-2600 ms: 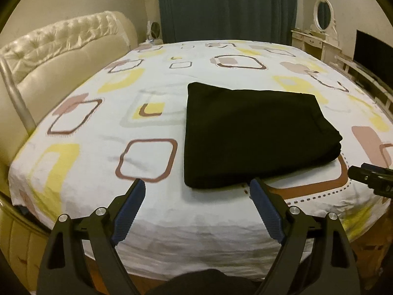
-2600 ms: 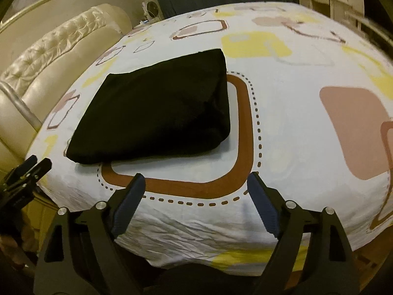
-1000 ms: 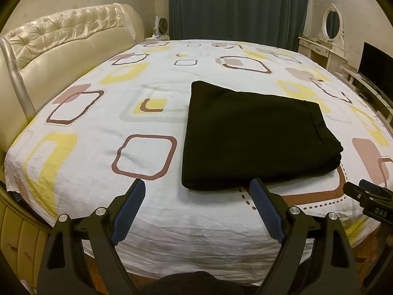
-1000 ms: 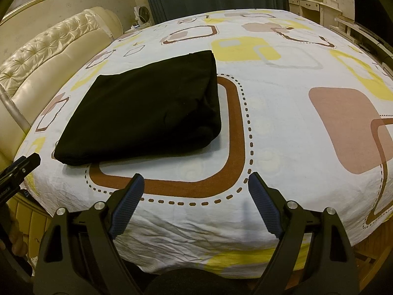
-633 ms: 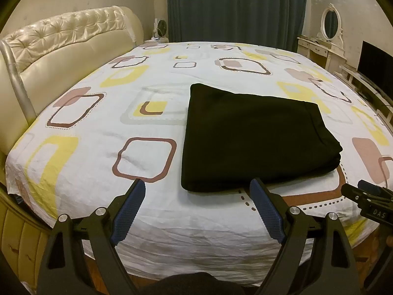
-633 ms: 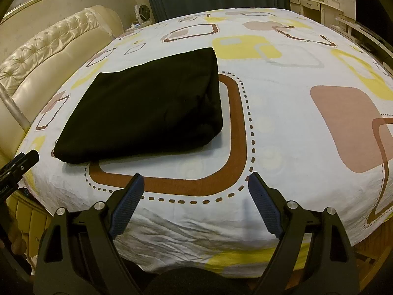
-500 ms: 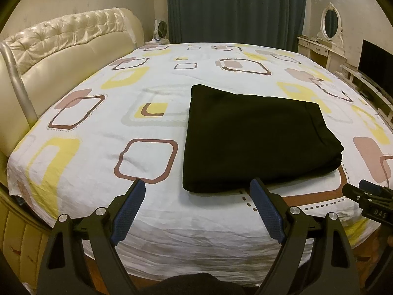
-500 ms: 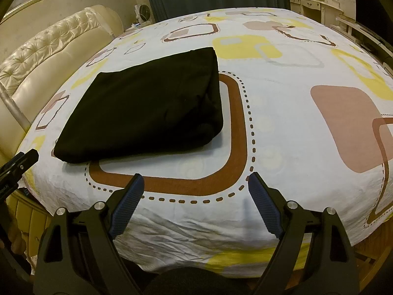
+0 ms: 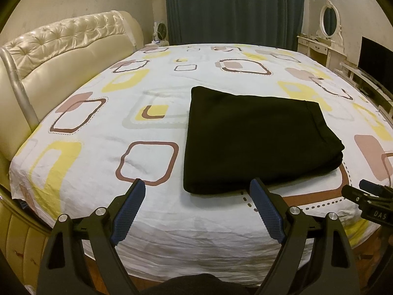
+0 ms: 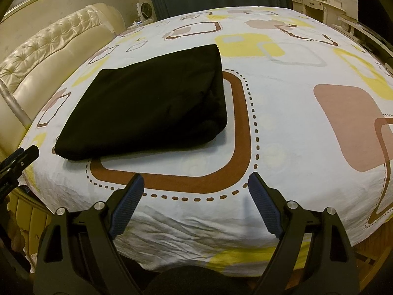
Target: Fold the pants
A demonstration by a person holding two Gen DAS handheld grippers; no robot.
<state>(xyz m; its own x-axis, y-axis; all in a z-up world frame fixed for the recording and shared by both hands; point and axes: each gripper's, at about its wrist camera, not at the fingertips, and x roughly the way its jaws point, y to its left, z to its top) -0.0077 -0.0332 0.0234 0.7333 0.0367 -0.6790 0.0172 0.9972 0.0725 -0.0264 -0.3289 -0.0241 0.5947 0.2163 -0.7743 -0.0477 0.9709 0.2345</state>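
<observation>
Left gripper (image 9: 196,206): blue ribbed pads (image 9: 127,212) spread wide, nothing between them, held above the near edge of the bed; the right pad's tip overlaps the near hem of the pants in this view, though no contact can be made out. Right gripper (image 10: 194,198): pads (image 10: 264,207) likewise spread wide and empty, poised over the brown dotted-border square printed on the sheet (image 10: 282,127), apart from the garment. Pants (image 9: 255,140): black, folded into a compact, roughly rectangular stack with layered edges showing at its right corner, lying flat on the near-right part of the bed, just beyond the left gripper and to the far left of the right gripper. Sheet: white, printed with yellow, brown and pink rounded squares, wrinkled along the near edge. Headboard (image 9: 61,56): cream, tufted, along the left. Curtain (image 9: 233,9): dark teal, at the far side. Dressing table (image 9: 324,46) with oval mirror, and a dark screen (image 9: 375,61), at the far right. Changes against the earliest frames: the folded stack lies as it did, same shape and place; both pairs of pads keep the same wide spread; the left view has tipped up slightly, so more curtain and wall show; the right view has drawn back a little, showing more of the far bed. Over the last second, no visible change.
</observation>
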